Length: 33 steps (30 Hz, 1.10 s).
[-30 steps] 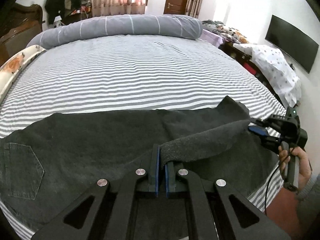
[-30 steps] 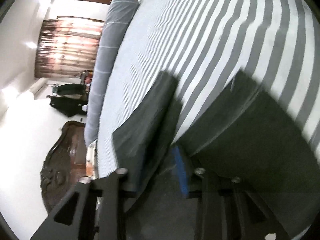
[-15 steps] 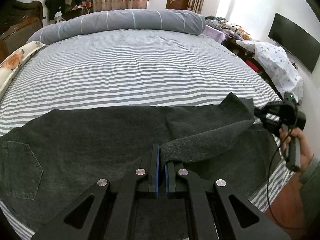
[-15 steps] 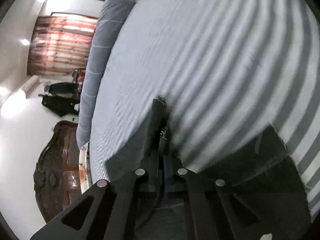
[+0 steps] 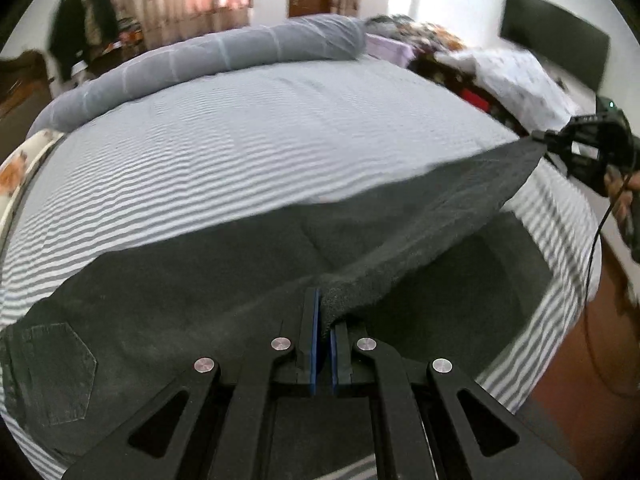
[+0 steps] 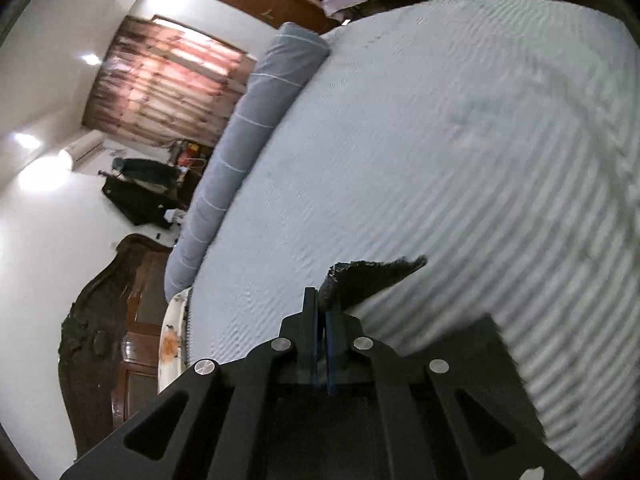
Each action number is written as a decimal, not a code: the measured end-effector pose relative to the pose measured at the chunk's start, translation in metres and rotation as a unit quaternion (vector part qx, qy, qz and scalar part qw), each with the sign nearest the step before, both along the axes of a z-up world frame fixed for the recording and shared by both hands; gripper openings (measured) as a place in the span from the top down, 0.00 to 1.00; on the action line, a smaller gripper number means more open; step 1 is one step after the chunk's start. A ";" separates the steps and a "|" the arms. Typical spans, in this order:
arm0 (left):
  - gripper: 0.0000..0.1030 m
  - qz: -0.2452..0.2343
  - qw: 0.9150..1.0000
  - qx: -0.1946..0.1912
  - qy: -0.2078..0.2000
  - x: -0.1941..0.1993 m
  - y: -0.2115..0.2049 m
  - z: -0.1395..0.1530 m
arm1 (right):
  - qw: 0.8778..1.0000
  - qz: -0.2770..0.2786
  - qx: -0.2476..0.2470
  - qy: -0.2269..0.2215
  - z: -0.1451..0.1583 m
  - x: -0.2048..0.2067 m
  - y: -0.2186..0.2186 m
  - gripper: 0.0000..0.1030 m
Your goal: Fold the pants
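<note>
Left wrist view: left gripper [image 5: 323,320], jaws closed on the dark pants [image 5: 200,300], which lie across the striped bed [image 5: 260,152]; upper leg lifted. Right gripper [image 5: 560,148] pinches its far hem.

Right wrist view: right gripper [image 6: 322,308], jaws clamped on a hem corner of the pants [image 6: 372,276], above the bed [image 6: 440,140].

The pants [image 5: 208,300] are being cut off at the left edge of the left wrist view, and their near edge is being hidden by the left gripper [image 5: 323,320]. Farther back, the clutter [image 5: 420,36] beside the bed is being blurred — no single item can be told. The hand [image 5: 620,192] is being cropped at the right edge.
</note>
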<state>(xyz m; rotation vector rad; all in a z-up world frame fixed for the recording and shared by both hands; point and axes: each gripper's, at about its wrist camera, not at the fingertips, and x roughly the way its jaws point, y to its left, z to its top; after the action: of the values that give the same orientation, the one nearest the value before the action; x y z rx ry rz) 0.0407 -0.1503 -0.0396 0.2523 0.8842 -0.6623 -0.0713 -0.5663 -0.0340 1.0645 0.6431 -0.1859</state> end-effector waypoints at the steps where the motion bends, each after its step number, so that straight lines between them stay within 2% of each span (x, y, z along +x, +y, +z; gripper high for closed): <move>1: 0.96 -0.010 1.000 0.007 0.001 -0.004 -0.001 -0.004 | 1.000 -0.006 0.000 0.009 -0.007 -0.011 0.001 0.96; 8: 0.96 -0.083 0.995 0.059 -0.004 -0.031 -0.001 -0.028 | 0.996 -0.034 0.031 0.078 -0.072 -0.067 0.013 0.96; 11: 0.96 -0.100 0.992 0.069 -0.013 -0.041 0.001 -0.032 | 0.994 -0.042 0.036 0.091 -0.087 -0.080 0.016 0.96; 16: 0.96 -0.109 0.992 0.061 -0.005 -0.047 0.009 -0.030 | 0.995 -0.037 0.013 0.094 -0.081 -0.087 0.021 0.96; 18: 0.96 -0.117 0.992 0.052 0.003 -0.051 0.012 -0.030 | 0.993 -0.031 -0.016 0.109 -0.079 -0.087 0.023 0.96; 20: 0.95 -0.123 0.991 0.054 0.003 -0.057 0.014 -0.032 | 0.992 -0.031 -0.017 0.117 -0.084 -0.087 0.022 0.96; 26: 0.94 -0.106 0.991 0.080 0.015 -0.063 0.008 -0.057 | 0.984 -0.029 -0.044 0.167 -0.109 -0.076 0.022 0.96; 31: 0.87 -0.065 0.996 0.057 0.034 -0.062 0.016 -0.061 | 0.985 -0.031 -0.029 0.165 -0.111 -0.075 0.021 0.94; 32: 0.82 -0.059 0.996 0.048 0.038 -0.063 0.020 -0.057 | 0.986 -0.029 -0.022 0.163 -0.110 -0.076 0.019 0.91; 33: 0.81 -0.055 0.997 0.040 0.042 -0.064 0.023 -0.056 | 0.986 -0.031 -0.019 0.160 -0.107 -0.079 0.019 0.82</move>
<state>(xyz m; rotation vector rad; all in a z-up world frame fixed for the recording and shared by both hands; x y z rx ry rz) -0.0233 -0.1274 -0.0954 0.3498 0.9840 -0.7453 -0.1499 -0.5473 -0.1411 1.0263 0.8918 -0.4281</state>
